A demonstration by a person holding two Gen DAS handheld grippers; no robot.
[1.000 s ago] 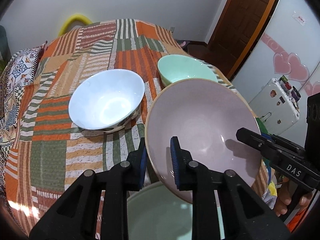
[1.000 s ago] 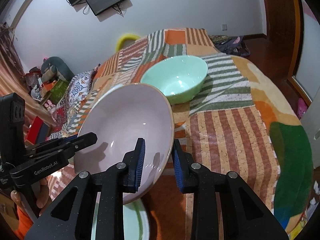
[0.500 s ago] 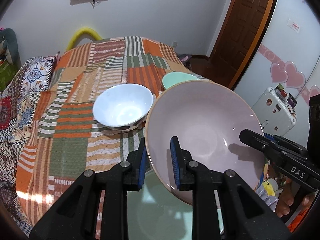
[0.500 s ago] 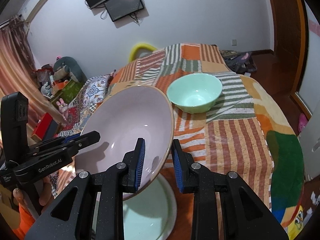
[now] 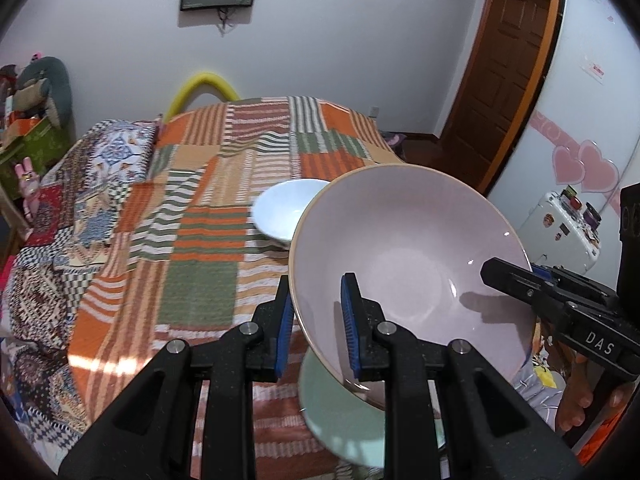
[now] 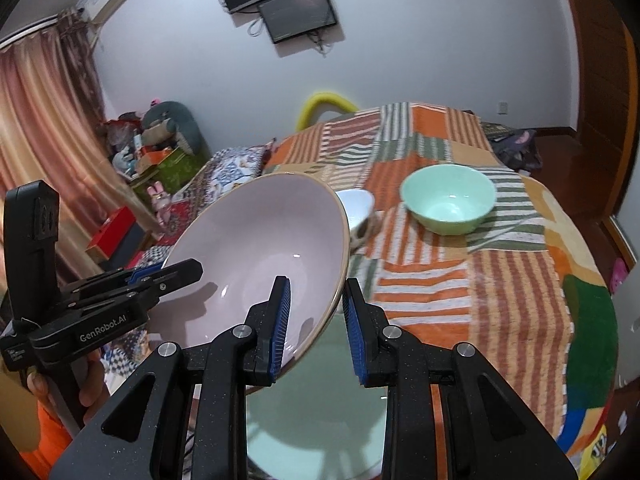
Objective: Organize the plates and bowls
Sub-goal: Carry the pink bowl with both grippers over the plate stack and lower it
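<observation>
A large pale pink bowl is held up in the air, tilted, by both grippers. My left gripper is shut on its left rim. My right gripper is shut on its right rim; the bowl also shows in the right wrist view. A pale green plate lies on the table right below the bowl, also in the right wrist view. A white bowl and a mint green bowl stand farther back on the patchwork tablecloth.
The table is round, its right edge curving down. A wooden door and a white fridge stand to the right. A yellow chair back rises behind the table. Toys and boxes sit at the left.
Both grippers have lifted the pink bowl higher and pulled it back from the table. The white and green bowls now look farther away, and more of the green plate shows beneath.
</observation>
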